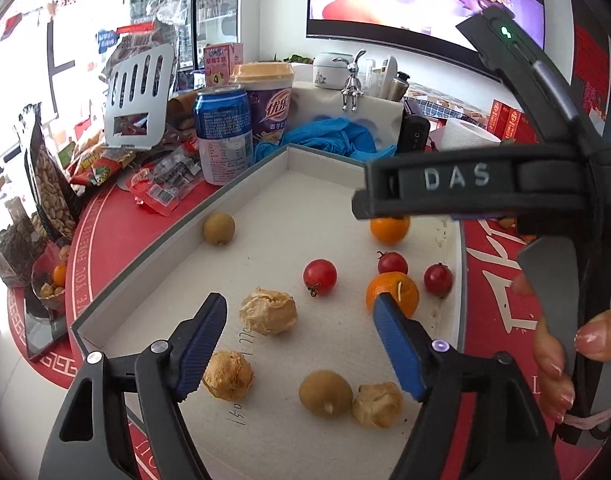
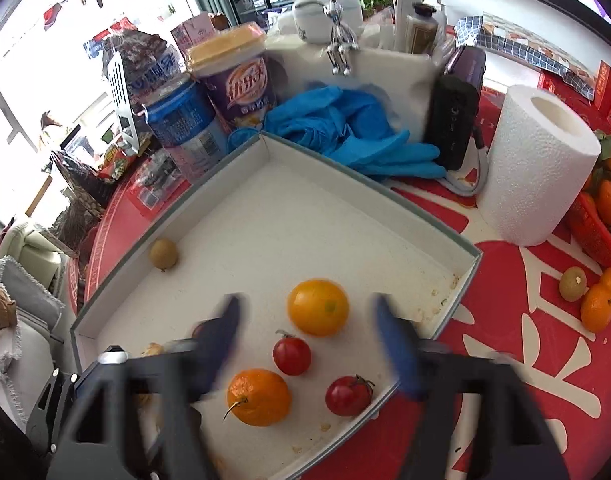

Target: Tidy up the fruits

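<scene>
The fruits lie loose on the floor of a shallow white tray (image 1: 177, 248), grouped roughly by kind, which reads as sorting well under way. On the right side sit two small oranges, one far (image 2: 318, 306) and one near (image 2: 259, 397), with cherry tomatoes between and beside them (image 2: 291, 355) (image 2: 348, 395); a third tomato (image 1: 320, 277) shows in the left wrist view. Toward the near edge are three papery husked fruits (image 1: 268, 310) (image 1: 228, 374) (image 1: 377, 405) and a brownish-green round fruit (image 1: 325, 393). A second one like it (image 1: 219, 228) rests alone against the far left wall, apart from its kind, so it is a likely candidate to be moved.

The left gripper (image 1: 301, 344) hangs over the husked fruits with its jaws apart and nothing pressed between them; one finger stands just beside a husked fruit, the other overlaps the near orange in the picture. The right gripper (image 2: 309, 344) hovers above the orange-and-tomato group, jaws spread wide and empty; its fingers are blurred, so I cannot tell whether a tip touches the tray floor. A hand (image 1: 561, 364) grips its handle.

More fruit waits outside the tray: a green one and small oranges (image 2: 597, 304) on the red tablecloth (image 2: 505, 344), near a paper towel roll (image 2: 539, 164). Behind the tray stand a blue can (image 1: 223, 136), a purple cup (image 1: 267, 100) and blue gloves (image 2: 345, 128).
</scene>
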{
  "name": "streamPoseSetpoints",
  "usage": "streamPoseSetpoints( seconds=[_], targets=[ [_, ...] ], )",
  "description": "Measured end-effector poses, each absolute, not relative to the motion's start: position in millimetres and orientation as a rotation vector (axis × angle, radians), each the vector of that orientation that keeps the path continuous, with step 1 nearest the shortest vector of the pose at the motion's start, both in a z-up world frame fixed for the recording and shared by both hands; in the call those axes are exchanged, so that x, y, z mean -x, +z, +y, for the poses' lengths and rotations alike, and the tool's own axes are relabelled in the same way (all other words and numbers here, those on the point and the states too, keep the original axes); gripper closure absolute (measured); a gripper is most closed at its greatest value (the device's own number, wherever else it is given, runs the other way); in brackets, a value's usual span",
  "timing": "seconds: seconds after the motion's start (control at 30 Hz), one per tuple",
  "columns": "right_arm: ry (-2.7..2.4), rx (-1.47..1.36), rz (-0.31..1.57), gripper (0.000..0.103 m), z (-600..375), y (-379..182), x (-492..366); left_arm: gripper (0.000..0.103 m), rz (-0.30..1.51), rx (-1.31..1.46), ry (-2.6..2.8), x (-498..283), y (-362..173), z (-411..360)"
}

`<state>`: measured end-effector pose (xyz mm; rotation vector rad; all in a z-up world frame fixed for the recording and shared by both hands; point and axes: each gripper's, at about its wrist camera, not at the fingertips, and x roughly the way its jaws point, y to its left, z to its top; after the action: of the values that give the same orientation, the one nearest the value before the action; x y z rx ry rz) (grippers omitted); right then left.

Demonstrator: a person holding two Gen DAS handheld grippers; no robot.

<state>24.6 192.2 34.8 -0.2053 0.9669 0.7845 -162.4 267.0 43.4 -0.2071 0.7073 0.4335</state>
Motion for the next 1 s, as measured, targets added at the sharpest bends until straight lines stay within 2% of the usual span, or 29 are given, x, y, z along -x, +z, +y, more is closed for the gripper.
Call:
streamPoseSetpoints(
  seconds=[0.13, 0.4, 0.73, 1.0],
  targets=[
    [0.779, 0.209, 0.922, 0.001, 188.3, 50.0, -22.0, 0.020, 0.694, 0.159, 0.448, 165.0, 53.6, 260.5],
    [0.705, 0.098, 0.892, 0.001, 122.7, 67.3, -28.6, 0.019, 0.701, 0.103, 0.347, 163.5, 80.4, 227.7],
    [0.388, 0.097, 1.023, 0.001, -15.9, 23.4, -74.7, 0.019, 0.755, 0.047, 0.139, 121.5, 99.6, 155.7],
    [0.340, 0.205, 1.033, 0.001, -74.6, 0.9, -73.9, 0.019, 0.840, 0.021, 0.062, 44.4, 97.8, 112.1]
  ],
)
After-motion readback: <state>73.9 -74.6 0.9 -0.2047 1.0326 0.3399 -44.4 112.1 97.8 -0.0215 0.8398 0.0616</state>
